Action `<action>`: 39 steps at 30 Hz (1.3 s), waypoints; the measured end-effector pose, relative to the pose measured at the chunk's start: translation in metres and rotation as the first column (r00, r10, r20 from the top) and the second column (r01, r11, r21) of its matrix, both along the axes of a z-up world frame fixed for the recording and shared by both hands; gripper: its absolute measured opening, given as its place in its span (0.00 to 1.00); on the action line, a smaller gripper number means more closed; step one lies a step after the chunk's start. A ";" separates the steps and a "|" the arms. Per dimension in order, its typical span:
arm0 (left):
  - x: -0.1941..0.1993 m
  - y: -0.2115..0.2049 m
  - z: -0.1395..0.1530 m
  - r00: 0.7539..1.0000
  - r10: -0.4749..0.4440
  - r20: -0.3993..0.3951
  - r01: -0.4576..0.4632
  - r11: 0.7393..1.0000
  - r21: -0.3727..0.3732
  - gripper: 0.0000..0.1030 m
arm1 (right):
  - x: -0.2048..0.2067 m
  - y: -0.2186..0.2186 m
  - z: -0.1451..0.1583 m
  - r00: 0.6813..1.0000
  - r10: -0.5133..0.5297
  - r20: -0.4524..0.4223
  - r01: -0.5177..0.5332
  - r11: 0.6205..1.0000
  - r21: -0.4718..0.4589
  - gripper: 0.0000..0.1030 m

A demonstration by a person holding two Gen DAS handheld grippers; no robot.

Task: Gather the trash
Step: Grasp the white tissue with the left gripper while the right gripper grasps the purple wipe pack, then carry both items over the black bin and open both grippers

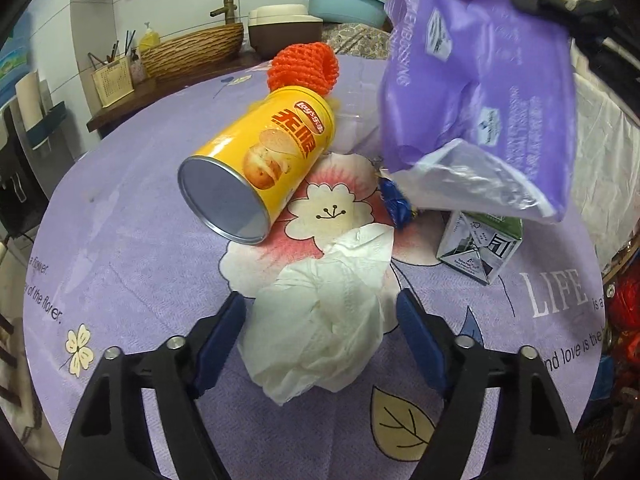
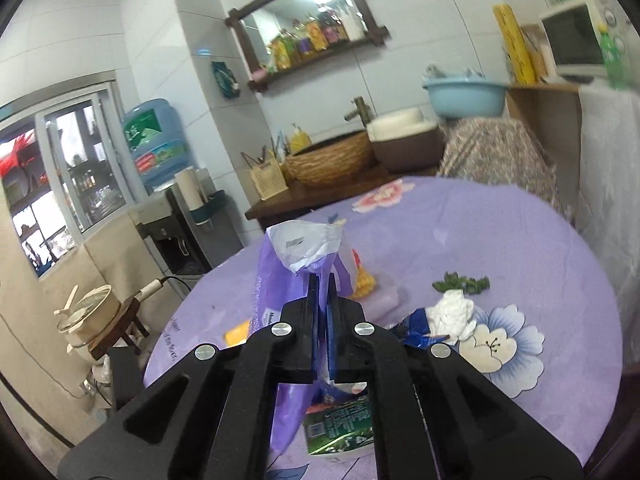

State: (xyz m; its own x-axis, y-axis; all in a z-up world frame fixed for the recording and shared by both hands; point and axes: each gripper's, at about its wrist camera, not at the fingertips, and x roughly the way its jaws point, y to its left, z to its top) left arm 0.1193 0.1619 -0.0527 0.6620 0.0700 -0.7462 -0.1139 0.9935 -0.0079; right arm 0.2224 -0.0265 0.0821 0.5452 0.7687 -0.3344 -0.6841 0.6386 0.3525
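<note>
A crumpled white tissue (image 1: 316, 336) lies on the purple flowered tablecloth (image 1: 140, 240), between the fingers of my left gripper (image 1: 320, 298). The jaws stand open, one blue pad (image 1: 224, 328) at either side of the tissue. My right gripper (image 2: 321, 280) is shut on a purple plastic bag (image 2: 276, 280) and holds it clear of the table. From the left wrist that bag (image 1: 480, 100) hangs at the upper right. A yellow chip can (image 1: 260, 160) lies on its side beyond the tissue, with an orange foam net (image 1: 304, 66) behind it.
A green and white carton (image 1: 480, 248) and a blue wrapper (image 1: 396, 200) lie under the bag. Another tissue wad (image 2: 452, 312) and green leaves (image 2: 464, 282) lie to the right. A woven basket basin (image 2: 332, 160) and water dispenser (image 2: 160, 140) stand past the table's far edge.
</note>
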 end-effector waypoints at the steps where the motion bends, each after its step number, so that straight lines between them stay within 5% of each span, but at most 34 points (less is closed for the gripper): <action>1: 0.001 0.000 -0.002 1.000 0.002 -0.003 -0.002 1.000 0.003 0.62 | -0.004 -0.001 0.004 1.000 0.003 0.017 -0.003 1.000 -0.001 0.04; 5: -0.002 -0.003 -0.001 1.000 0.001 0.011 -0.001 1.000 0.018 0.35 | -0.016 -0.008 0.015 0.998 0.003 0.058 -0.004 1.000 0.009 0.04; 10: -0.009 0.003 -0.001 1.000 0.010 0.028 -0.010 1.000 -0.010 0.19 | -0.029 -0.024 0.020 0.992 -0.038 0.120 0.037 0.999 0.016 0.04; 20: -0.037 -0.010 0.030 0.988 -0.016 0.152 0.022 0.999 -0.040 0.17 | -0.054 -0.082 0.014 0.983 -0.121 0.141 0.114 0.992 0.055 0.04; 28: -0.044 -0.065 0.075 0.940 -0.152 0.304 0.172 0.984 -0.041 0.17 | -0.075 -0.146 0.008 0.952 -0.265 0.150 0.253 0.963 0.098 0.04; 35: -0.015 -0.145 0.078 0.881 -0.349 0.319 0.387 0.920 -0.061 0.17 | -0.082 -0.216 -0.010 0.872 -0.468 0.145 0.465 0.884 0.052 0.04; 39: 0.003 -0.195 0.071 0.839 -0.442 0.318 0.490 0.867 -0.090 0.17 | -0.074 -0.259 -0.034 0.799 -0.592 0.108 0.597 0.801 -0.031 0.04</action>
